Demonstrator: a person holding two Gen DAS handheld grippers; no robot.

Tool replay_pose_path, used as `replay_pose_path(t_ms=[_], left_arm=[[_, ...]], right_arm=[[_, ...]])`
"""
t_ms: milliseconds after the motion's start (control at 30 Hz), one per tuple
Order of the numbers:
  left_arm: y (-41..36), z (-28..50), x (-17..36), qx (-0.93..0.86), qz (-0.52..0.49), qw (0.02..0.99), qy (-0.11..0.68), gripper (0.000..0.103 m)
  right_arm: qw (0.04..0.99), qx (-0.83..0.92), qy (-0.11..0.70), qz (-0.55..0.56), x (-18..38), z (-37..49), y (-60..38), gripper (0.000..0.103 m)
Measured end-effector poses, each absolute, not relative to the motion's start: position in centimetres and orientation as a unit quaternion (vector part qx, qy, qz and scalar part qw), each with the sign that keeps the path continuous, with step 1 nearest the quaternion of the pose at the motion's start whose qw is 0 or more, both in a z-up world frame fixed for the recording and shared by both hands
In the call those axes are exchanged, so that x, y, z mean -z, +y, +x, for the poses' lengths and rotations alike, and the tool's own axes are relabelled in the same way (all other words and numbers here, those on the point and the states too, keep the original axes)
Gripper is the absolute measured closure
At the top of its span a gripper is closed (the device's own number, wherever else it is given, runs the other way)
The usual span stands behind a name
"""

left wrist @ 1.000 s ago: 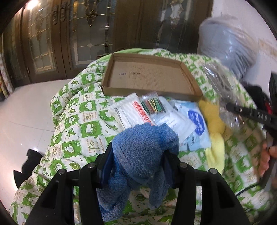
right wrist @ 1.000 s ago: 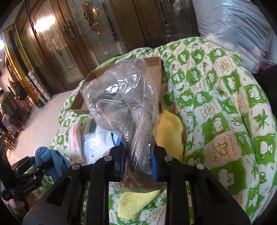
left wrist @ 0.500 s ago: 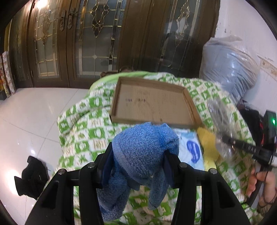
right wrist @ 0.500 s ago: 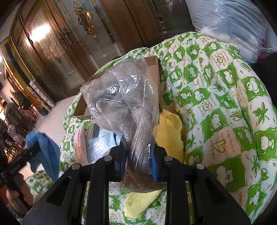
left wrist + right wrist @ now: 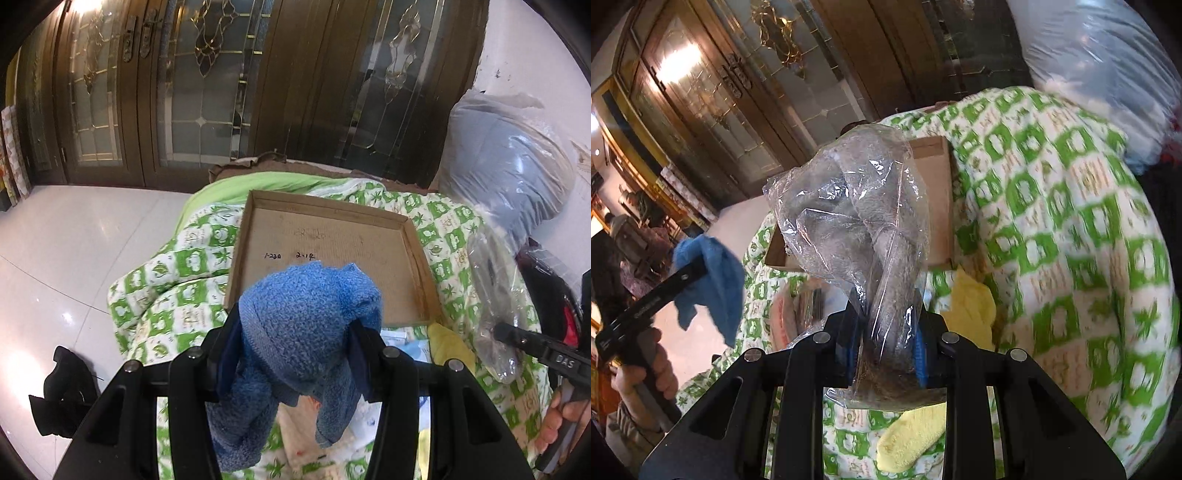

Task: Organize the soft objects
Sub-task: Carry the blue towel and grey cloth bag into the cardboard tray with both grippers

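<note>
At the far left of the left wrist view a crumpled black cloth (image 5: 61, 397) lies on the glossy white tiled floor (image 5: 74, 240) in front of dark wooden doors with leaded glass panes (image 5: 207, 85). Right of it, a bed covered by a green-and-white checked quilt (image 5: 173, 291) carries a shallow, open brown cardboard tray (image 5: 332, 240) with handwriting on its bottom. The left gripper (image 5: 293, 350) is clamped on a bunched blue terry towel (image 5: 306, 317), which bulges above the jaws and hangs below them, held in the air in front of the tray's near edge. Further right, a fluffy yellow cloth (image 5: 967, 306) lies on the quilt just beside the tray's near right corner. The right gripper (image 5: 886, 343) pinches, with its jaws narrow, a grey fuzzy item sealed in a crinkled clear plastic bag (image 5: 857, 218), lifted above the quilt near that corner. At the far right a large clear plastic sack of grey-blue bedding (image 5: 513, 158) leans by the white wall.
</note>
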State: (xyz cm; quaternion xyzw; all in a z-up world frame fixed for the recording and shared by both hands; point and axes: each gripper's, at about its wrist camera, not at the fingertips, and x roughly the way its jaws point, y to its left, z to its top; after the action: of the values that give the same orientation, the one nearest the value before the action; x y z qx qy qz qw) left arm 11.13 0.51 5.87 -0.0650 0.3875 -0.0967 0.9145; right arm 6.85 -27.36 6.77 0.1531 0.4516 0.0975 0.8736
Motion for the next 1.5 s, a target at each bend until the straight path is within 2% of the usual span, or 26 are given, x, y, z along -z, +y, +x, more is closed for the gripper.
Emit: replay_pose_path(t_ms=[200,533,833,1233,1500], left_arm=[[-0.4,14.2,-4.7,0.094,-0.065,0.909,0.400,0.052],[-1.1,19.1,-4.2,0.094,-0.064,0.907,0.405,0.052],[-2.3,23.0,-1.5,0.090,-0.048,0.901,0.422,0.052],[-1.2,25.1,1.9,0.063,-0.046,0.894,0.441,0.052],[-0.9,25.4,3.2,0.050,-0.043,0.894,0.442,0.052]], right_arm=[[0.873,-0.090,0.457,0.147,-6.5,9.7,-26.9,0.080],[0.858,-0.067,0.474,0.185,-3.2,14.1,-27.5,0.080],[0.851,-0.050,0.488,0.187,-0.3,19.5,-26.7,0.080],[0.842,-0.040,0.508,0.176,3.5,23.1,-25.5,0.080],[0.849,-0.041,0.502,0.159,3.5,24.5,-24.9,0.080]])
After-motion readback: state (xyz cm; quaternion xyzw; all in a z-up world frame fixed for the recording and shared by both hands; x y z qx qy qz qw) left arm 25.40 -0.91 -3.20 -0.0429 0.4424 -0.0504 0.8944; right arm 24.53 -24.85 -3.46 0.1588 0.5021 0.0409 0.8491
